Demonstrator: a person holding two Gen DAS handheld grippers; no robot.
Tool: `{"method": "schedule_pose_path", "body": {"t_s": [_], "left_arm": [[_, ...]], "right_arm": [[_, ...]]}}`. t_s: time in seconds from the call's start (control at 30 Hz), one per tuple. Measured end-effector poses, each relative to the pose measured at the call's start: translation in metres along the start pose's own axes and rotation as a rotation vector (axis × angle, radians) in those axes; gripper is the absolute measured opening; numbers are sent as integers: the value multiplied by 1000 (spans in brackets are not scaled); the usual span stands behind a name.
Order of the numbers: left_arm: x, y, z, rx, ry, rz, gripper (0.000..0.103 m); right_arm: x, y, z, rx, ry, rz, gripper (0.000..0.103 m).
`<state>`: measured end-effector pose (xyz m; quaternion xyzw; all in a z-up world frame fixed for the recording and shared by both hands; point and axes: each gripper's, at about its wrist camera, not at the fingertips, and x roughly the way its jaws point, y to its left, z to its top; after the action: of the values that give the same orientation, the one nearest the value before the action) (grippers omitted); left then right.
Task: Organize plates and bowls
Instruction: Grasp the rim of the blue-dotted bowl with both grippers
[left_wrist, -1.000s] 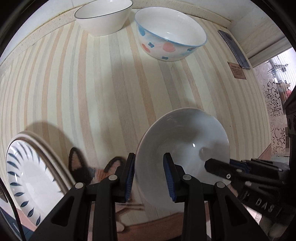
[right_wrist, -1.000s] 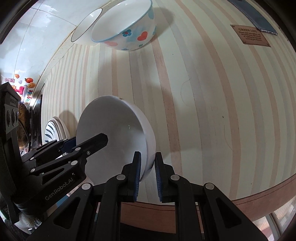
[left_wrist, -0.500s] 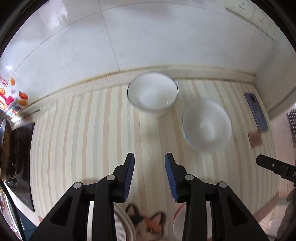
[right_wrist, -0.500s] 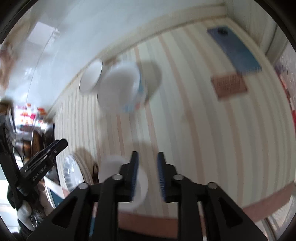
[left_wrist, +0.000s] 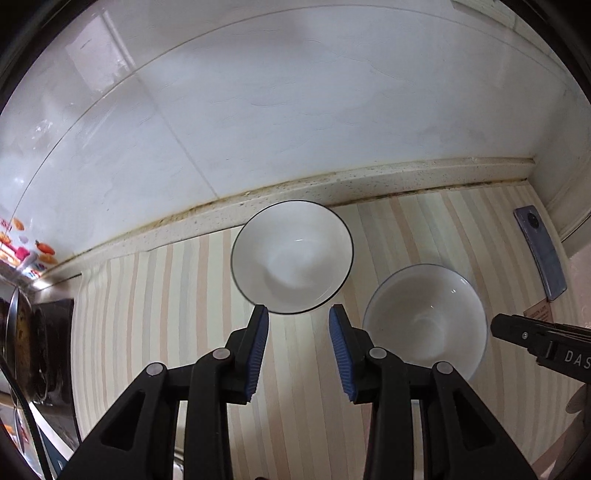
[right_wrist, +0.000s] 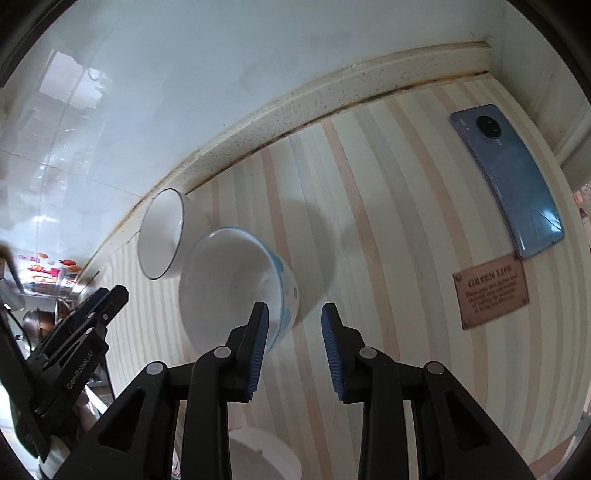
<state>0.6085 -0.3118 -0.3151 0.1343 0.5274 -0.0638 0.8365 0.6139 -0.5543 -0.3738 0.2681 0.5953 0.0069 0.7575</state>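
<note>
Both views were evenly, softly lit; glare was seen on the glossy wall tiles (left_wrist: 229, 110). Soft shadows were cast right of the bowls (right_wrist: 236, 284) on the counter (right_wrist: 388, 229). Straight lines were bent by fisheye distortion, and corners were blackened

Black-rimmed bowl (left_wrist: 291, 256), blue-rimmed bowl (left_wrist: 424, 325), apparently apart

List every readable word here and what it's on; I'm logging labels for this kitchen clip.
"GREEN LIFE": heading on the brown tag on the striped mat; its smaller lines are too blurred to read.
"GenRobot.AI": on the left gripper.
"DAS", cut off by the frame edge: on the right gripper.
</note>
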Motion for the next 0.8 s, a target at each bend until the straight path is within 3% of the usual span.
{"method": "schedule_pose_path", "body": {"t_s": [0.3,0.57,0.63,0.7,0.8], "left_arm": [[23,-15,2,30,51,-24,32],[63,-20,1,-2,221,-206,31],[69,-19,-1,-19,240,-246,20],[71,-18,-4,-43,244,-289,17],[68,-19,-5,-57,227,-314,16]], "right_arm": [[19,-2,6,2,29,-2,33],[43,0,10,10,82,30,33],[50,0,11,16,91,48,29],[55,1,11,13,99,58,14],[57,4,10,10,83,53,14]]}}
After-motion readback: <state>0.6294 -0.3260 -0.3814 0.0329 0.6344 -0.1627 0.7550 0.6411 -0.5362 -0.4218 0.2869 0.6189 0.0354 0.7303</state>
